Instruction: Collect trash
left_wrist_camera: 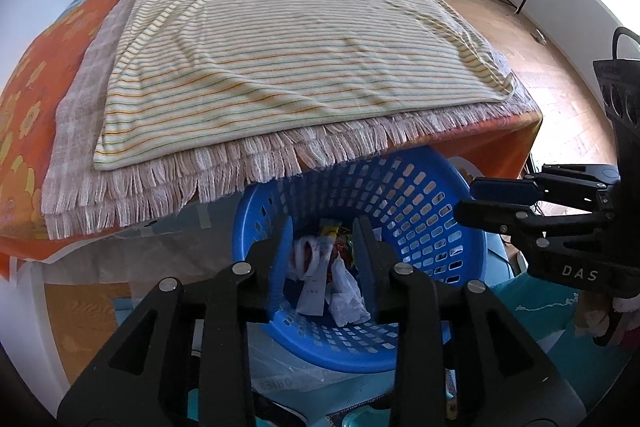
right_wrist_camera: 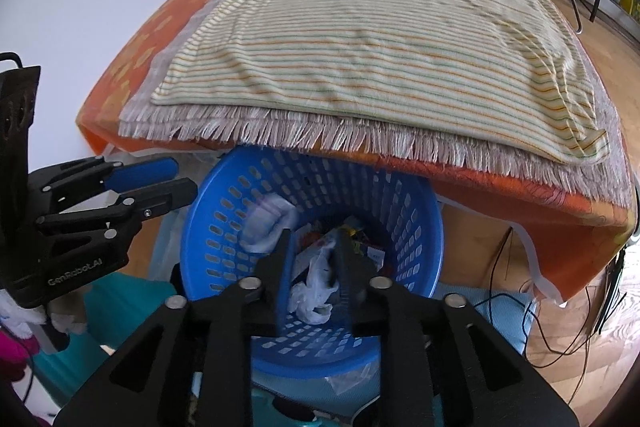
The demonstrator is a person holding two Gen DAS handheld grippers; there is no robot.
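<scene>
L claw [left_wrist_camera: 324, 259] sits over the blue perforated basket [left_wrist_camera: 424, 211], jaws apart w/ a moderate gap, nothing between them; crumpled white plastic and wrappers [left_wrist_camera: 332, 267] show through the gap, lying in the basket bottom. R claw [right_wrist_camera: 314, 267] also above the basket mouth, jaws parted narrower, empty as far as I can tell. A blurred white wad [right_wrist_camera: 268, 223] shows against the basket's inner wall on the left; can't tell if it's resting there or falling.

Landmark = basket. It stands at the foot of the bed, partly tucked under the fringed blanket [left_wrist_camera: 224, 163] and the striped towel [left_wrist_camera: 280, 51] on top. Trash is all inside the basket; bed top above it shows no loose litter in either view.

Risks, my read:
- Both claws crowd the same opening, close beside each other; a careless swing could knock them together.
- Fringe hangs right over the basket's far rim; a claw lifting out could snag it and drag the bedding.
- Basket is light plastic; a bump on the near rim could tip it and spill the trash.
- Cables [right_wrist_camera: 560, 307] on the floor right of the basket could catch.
</scene>
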